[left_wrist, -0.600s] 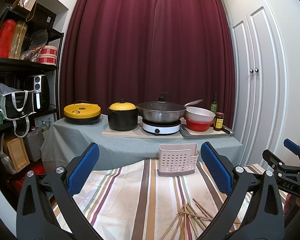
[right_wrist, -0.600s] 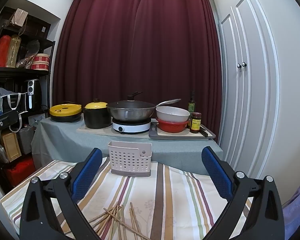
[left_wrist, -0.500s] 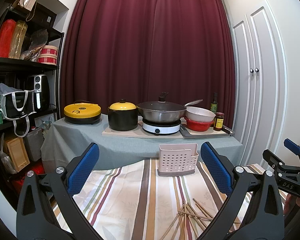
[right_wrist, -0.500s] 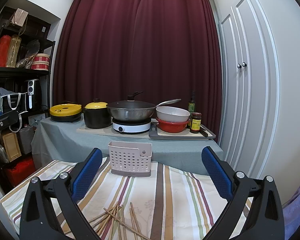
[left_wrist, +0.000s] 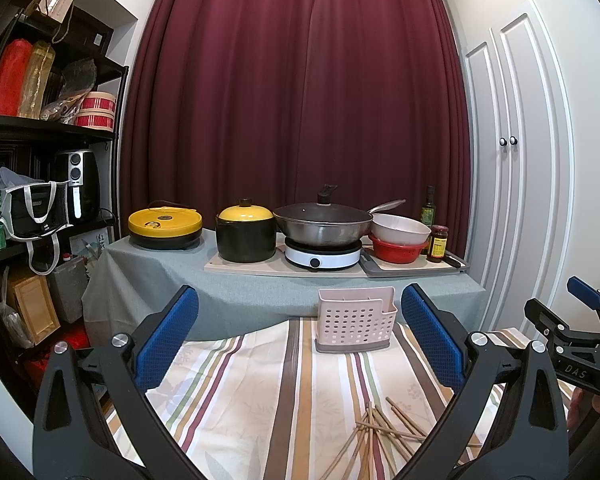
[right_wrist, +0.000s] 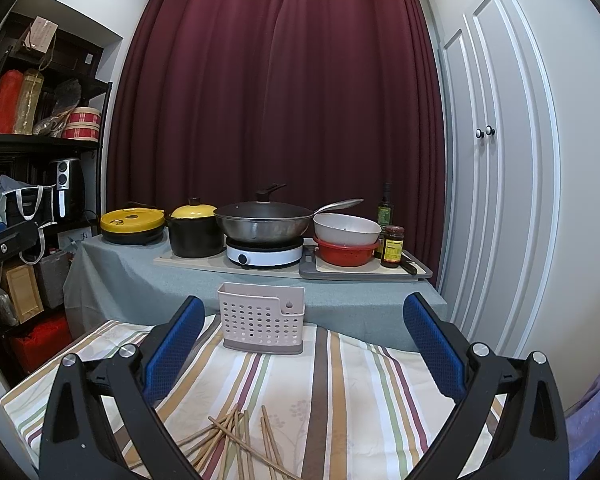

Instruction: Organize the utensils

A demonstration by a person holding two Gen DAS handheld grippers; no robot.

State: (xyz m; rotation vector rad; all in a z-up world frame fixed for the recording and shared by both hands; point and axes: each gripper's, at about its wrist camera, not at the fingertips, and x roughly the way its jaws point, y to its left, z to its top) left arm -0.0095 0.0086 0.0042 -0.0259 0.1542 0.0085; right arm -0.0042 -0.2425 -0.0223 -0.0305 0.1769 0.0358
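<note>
Chopsticks (right_wrist: 236, 436) lie crossed in a loose heap on the striped cloth (right_wrist: 340, 392), nearer the cameras than the perforated holder (right_wrist: 261, 318). Left gripper (left_wrist: 298, 338) and right gripper (right_wrist: 300, 344) both hang above that heap, jaws wide, holding nothing. Risk: pinching 1 stick may drag or flick its crossed neighbours. Farther on, a careless drop could tip the holder.
</note>
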